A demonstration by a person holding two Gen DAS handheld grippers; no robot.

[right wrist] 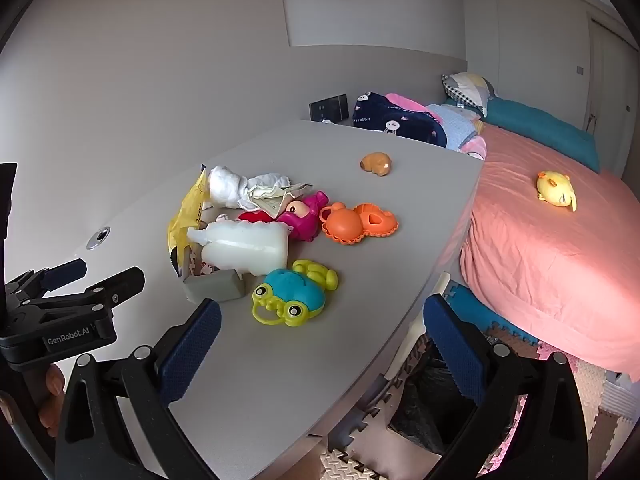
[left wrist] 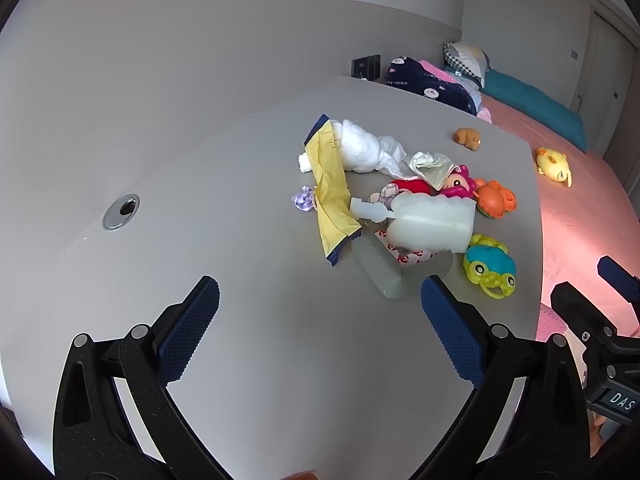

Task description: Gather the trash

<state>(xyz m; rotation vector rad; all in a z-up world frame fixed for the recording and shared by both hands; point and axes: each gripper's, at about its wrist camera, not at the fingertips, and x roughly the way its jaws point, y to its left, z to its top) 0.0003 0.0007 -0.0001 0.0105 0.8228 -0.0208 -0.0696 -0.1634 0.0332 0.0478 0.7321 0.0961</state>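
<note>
A pile of trash and toys lies on the grey table (left wrist: 248, 360). A yellow wrapper (left wrist: 331, 184), white crumpled tissue (left wrist: 360, 148), crumpled paper (left wrist: 432, 164), a translucent plastic jug (left wrist: 424, 220) and a grey box (left wrist: 384, 268) lie together. In the right wrist view they show as wrapper (right wrist: 188, 208), tissue (right wrist: 232, 186), jug (right wrist: 244, 246) and box (right wrist: 214, 286). My left gripper (left wrist: 320, 328) is open and empty, short of the pile. My right gripper (right wrist: 322, 344) is open and empty over the table's near edge.
Plastic toys sit among the trash: a blue-green frog (right wrist: 290, 294), an orange crab (right wrist: 358, 224), a pink figure (right wrist: 304, 214), a brown toy (right wrist: 376, 164). A bed with pink sheet (right wrist: 540, 248) and yellow toy (right wrist: 556, 192) stands right. A black bag (right wrist: 424, 404) lies on the floor mats below.
</note>
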